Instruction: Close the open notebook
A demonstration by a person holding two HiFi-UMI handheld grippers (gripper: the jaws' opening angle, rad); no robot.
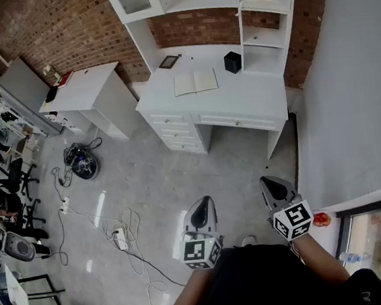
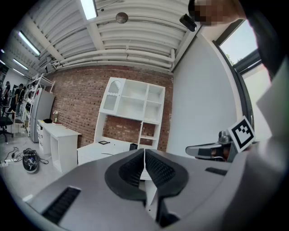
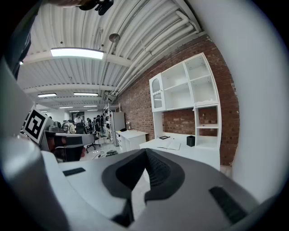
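The notebook (image 1: 195,82) lies open and flat, pages up, towards the back of the white worktop (image 1: 246,98). In the right gripper view it shows as a pale spread (image 3: 170,145) on the same surface. A small dark-framed thing (image 1: 169,61) lies behind it to the left, and a black box (image 1: 232,62) stands just to its right, near the foot of the white shelf unit (image 1: 257,13) that rises from the back of the worktop against the brick wall (image 1: 62,26). Drawers fill the worktop's front. A second, plain white desk (image 1: 85,88) stands apart to the left, and loose cables (image 1: 117,230) trail over the grey floor.

Both claws hang well apart from the notebook, over the floor and close to the person's body. The left claw (image 1: 203,204) has its ribbed pads pressed together with nothing between them, as its own view (image 2: 144,155) shows. The right claw (image 1: 272,184) is closed in the same way and also empty (image 3: 145,155). The two are side by side, each pointing towards the worktop.
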